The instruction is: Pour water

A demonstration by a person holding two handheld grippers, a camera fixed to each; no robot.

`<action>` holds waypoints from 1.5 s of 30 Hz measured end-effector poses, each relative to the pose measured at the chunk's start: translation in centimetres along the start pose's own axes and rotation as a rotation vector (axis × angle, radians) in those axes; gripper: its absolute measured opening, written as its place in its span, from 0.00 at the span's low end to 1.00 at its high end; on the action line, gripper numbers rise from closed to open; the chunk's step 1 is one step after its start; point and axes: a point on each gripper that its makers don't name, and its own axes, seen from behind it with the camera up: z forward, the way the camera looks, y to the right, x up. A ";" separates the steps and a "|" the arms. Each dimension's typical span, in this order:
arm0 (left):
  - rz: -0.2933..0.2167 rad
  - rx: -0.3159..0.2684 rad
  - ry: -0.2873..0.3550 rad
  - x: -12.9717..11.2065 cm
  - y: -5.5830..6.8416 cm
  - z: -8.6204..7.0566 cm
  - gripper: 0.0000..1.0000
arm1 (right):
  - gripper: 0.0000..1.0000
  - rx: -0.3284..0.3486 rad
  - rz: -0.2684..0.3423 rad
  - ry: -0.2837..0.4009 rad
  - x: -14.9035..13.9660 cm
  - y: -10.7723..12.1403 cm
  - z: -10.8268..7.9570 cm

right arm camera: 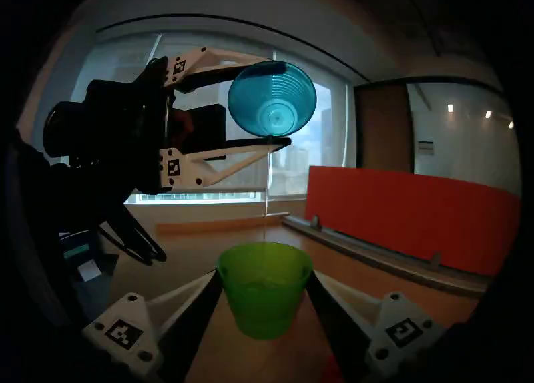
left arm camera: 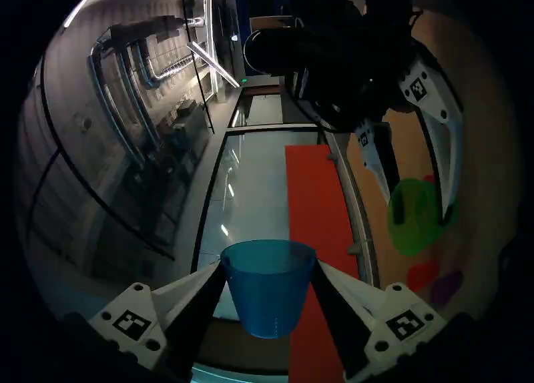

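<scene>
In the left gripper view my left gripper (left arm camera: 268, 286) is shut on a blue plastic cup (left arm camera: 268, 288), and the view is turned on its side. In the right gripper view that blue cup (right arm camera: 272, 99) is tipped on its side, mouth toward the camera, held by the left gripper (right arm camera: 267, 100) high above a green cup (right arm camera: 264, 296). A thin stream of water (right arm camera: 267, 189) falls from it into the green cup. My right gripper (right arm camera: 264, 299) is shut on the green cup, which stands upright. The left gripper view shows the green cup (left arm camera: 415, 216) between the right gripper's fingers (left arm camera: 446, 153).
A wooden table (right arm camera: 200, 249) lies under the cups. An orange-red partition (right arm camera: 414, 216) runs along its right side. Large windows (right arm camera: 133, 83) stand behind. A dark chair or device (right arm camera: 80, 263) sits at the left.
</scene>
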 end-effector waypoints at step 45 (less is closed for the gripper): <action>-0.712 -0.005 -0.087 -4.7 1.6 -0.5 0.86 | 0.90 -0.016 0.004 0.009 0.7 0.3 -0.1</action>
